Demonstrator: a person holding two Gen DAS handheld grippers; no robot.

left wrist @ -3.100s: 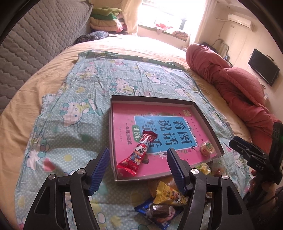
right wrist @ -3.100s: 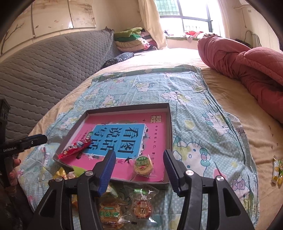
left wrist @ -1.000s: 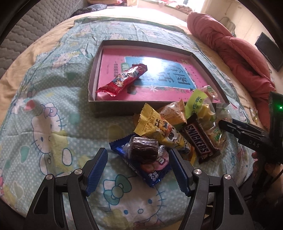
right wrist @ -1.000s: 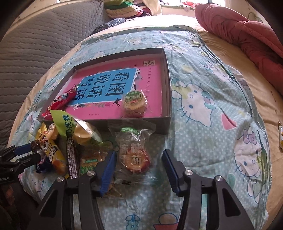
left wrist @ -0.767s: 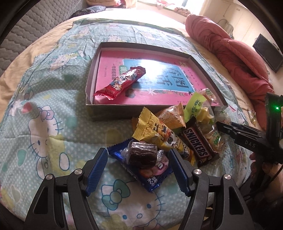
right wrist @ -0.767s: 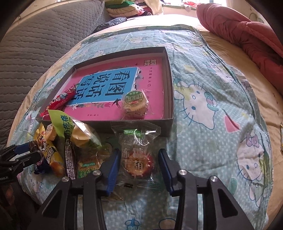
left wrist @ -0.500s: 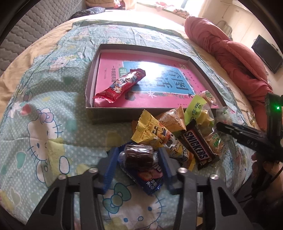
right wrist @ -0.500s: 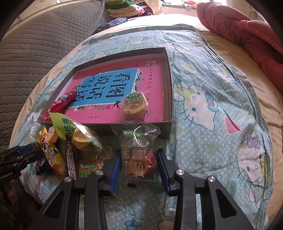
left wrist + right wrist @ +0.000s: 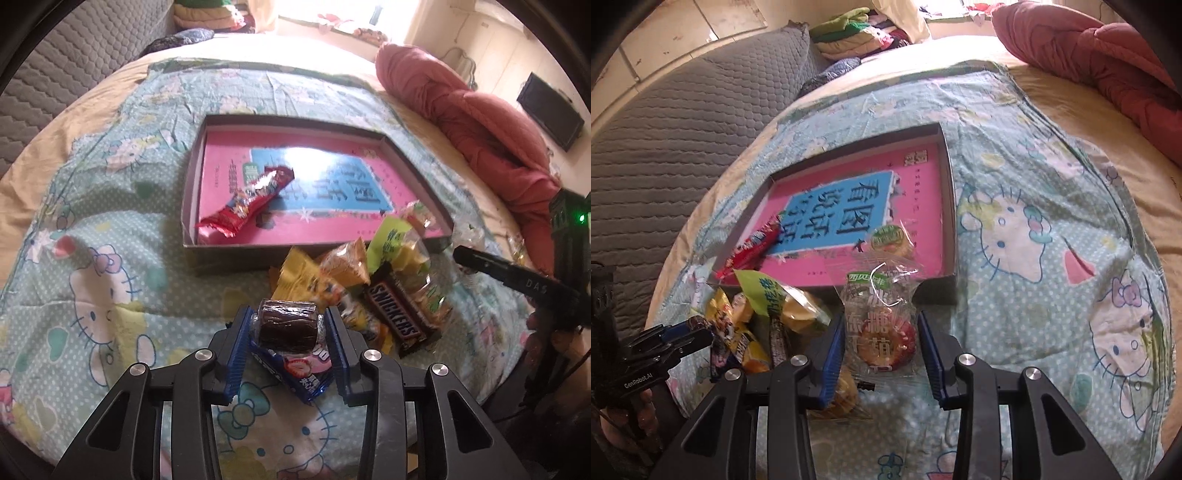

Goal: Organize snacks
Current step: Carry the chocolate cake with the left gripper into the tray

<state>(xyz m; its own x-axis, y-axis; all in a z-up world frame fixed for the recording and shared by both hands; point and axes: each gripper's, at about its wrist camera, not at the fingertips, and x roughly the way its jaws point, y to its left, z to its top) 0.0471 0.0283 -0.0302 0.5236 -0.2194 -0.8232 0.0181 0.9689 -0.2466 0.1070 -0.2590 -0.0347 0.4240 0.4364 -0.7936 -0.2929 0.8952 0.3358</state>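
A shallow box with a pink and blue lining (image 9: pixel 192 173) (image 9: pixel 951 206) lies on the bed. It holds a red snack bar (image 9: pixel 245 203) (image 9: pixel 753 247) and a round green-topped cake (image 9: pixel 890 240). My left gripper (image 9: pixel 288 332) is shut on a clear-wrapped brown cake (image 9: pixel 288 321), above a blue packet (image 9: pixel 299 373). My right gripper (image 9: pixel 881 343) is shut on a clear packet with a red round sweet (image 9: pixel 882 332), lifted in front of the box's near wall. A pile of snacks lies between them, with a Snickers bar (image 9: pixel 400 314) and yellow packets (image 9: pixel 310 284) (image 9: pixel 738 332).
A Hello Kitty sheet (image 9: pixel 92 229) (image 9: pixel 1052 229) covers the bed. A red quilt (image 9: pixel 480 122) (image 9: pixel 1108 55) lies at the far right. A grey quilted headboard (image 9: pixel 665 129) stands on the left. Folded clothes (image 9: pixel 857 33) sit by the window.
Both grippers came down from over the box to the snack pile and closed. The left one closed on the brown cake, the right on the clear packet, and both have lifted slightly.
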